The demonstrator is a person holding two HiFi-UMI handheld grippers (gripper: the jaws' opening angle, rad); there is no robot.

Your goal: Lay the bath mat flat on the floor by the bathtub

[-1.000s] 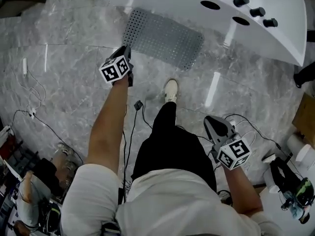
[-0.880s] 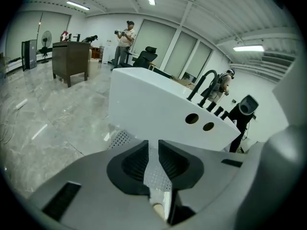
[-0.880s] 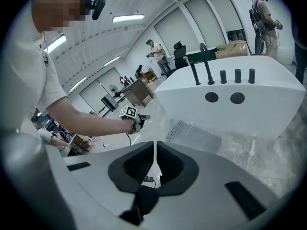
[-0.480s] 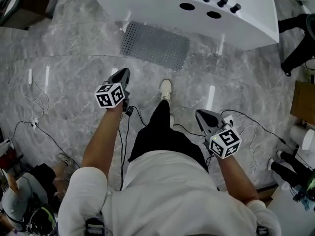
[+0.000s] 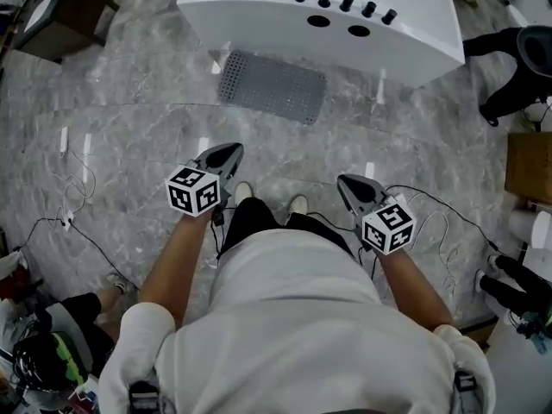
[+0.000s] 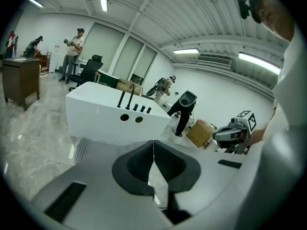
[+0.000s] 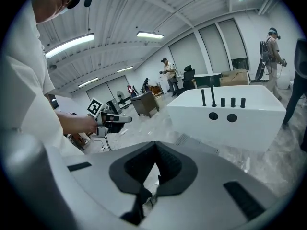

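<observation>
Bath mat point(image 5: 272, 87), grey and perforated, lies flat beside bathtub point(image 5: 259, 26).

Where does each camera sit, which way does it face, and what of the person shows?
Head view: on the head, facing steeply down at bath mat and bathtub; shows shirt, arms, shoes, left hand-held gripper, right hand-held gripper.
Left gripper view: rides that gripper, looks along shut jaws toward the bathtub; shirt and right hand-held gripper at right.
Right gripper view: likewise, shut jaws toward the bathtub; shirt and left hand-held gripper at left.
Shared: all three show bathtub and bath mat.
</observation>
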